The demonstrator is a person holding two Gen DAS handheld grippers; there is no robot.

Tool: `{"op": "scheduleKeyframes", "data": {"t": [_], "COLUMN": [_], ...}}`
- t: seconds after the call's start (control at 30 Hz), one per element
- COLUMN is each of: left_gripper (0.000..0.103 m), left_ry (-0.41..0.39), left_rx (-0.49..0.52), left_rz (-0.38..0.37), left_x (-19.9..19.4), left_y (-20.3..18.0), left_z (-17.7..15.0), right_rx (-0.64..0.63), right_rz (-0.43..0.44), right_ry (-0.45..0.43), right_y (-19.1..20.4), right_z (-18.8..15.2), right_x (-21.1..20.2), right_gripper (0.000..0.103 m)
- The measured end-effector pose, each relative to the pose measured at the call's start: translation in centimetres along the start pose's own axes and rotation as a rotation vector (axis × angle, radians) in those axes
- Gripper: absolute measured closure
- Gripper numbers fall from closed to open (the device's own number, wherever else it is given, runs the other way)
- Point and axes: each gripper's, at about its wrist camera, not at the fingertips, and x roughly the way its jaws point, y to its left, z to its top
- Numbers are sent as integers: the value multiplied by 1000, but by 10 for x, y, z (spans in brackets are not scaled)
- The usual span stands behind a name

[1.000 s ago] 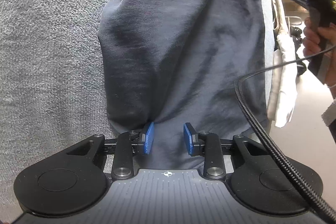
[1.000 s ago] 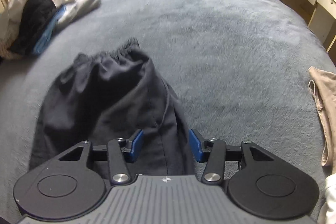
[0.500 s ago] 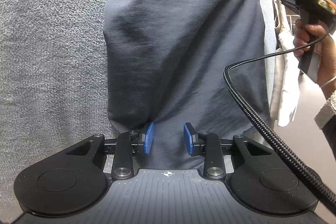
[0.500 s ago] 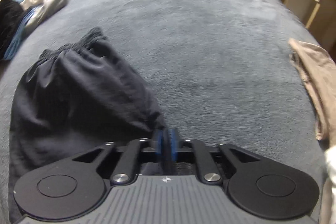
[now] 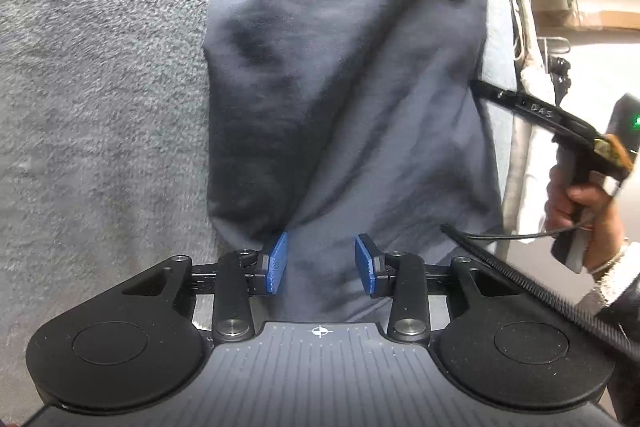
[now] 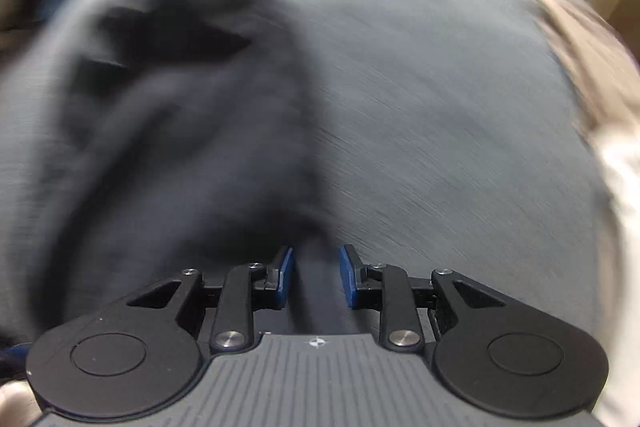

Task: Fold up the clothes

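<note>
Both grippers stand with blue pads apart: the left gripper over the dark garment's near hem, the right gripper at its edge (badly blurred); the garment lies on the grey blanket.

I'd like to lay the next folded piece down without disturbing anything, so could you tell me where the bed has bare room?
The grey blanket lies bare left of the dark garment in the left wrist view. The right wrist view, though blurred, shows more bare blanket between the garment and the beige cloth. It is crowded at the bed's edge, where the right gripper meets the garment.
</note>
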Motion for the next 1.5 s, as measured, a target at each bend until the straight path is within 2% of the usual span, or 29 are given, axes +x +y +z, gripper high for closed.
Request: {"op": "scheduleKeyframes", "data": {"t": [0.07, 0.17, 0.27, 0.37, 0.53, 0.6, 0.7, 0.73, 0.8, 0.93, 1.0, 1.07, 1.17, 1.27, 1.37, 1.5], "left_gripper": [57, 57, 57, 56, 56, 56, 56, 56, 56, 56, 56, 56, 56, 56, 56, 55], "left_ry": [-3, -1, -2, -4, -32, -43, -58, -64, -76, -101, -113, -125, -143, -158, -161, -168], "left_rx": [8, -7, -24, -23, -29, -42, -46, -49, -54, -65, -70, -75, -76, -76, -67, -49], "left_rz": [8, 19, 29, 37, 46, 42, 40, 40, 41, 43, 44, 45, 53, 53, 54, 63], "left_x": [-5, -9, -8, -13, -25, -29, -35, -37, -42, -50, -55, -59, -65, -74, -75, -73], "left_y": [2, 9, 14, 22, 29, 31, 33, 34, 36, 40, 43, 45, 47, 52, 53, 54], "left_z": [-5, -11, -17, -22, -28, -30, -32, -32, -32, -32, -32, -33, -30, -28, -27, -24], "right_rx": [91, 47, 12, 5, 89, 67, -1, -36, -72, -47, -51, -88, -191, -316, -424, -487], "right_rz": [67, 187, 251, 163, 143, 165, 181, 151, 38, -12, 36, 89, 119, 117, 69, 27], "right_ry": [-45, -82, 0, 83, 0, -45, -27, -2, 83, 29, -42, -75, -106, -114, -90, -44], "right_y": [-14, -6, 4, 6, 6, 16, 34, 39, 44, 53, 67, 90, 136, 180, 211, 229], "right_z": [-10, -25, -47, -81, -108, -115, -126, -130, -140, -145, -143, -141, -142, -154, -168, -181], "right_x": [-15, -41, -38, -22, -47, -62, -62, -57, -40, -59, -77, -88, -92, -84, -73, -56], "right_gripper": [75, 75, 75, 76, 75, 75, 75, 75, 75, 74, 74, 74, 63, 55, 55, 58]}}
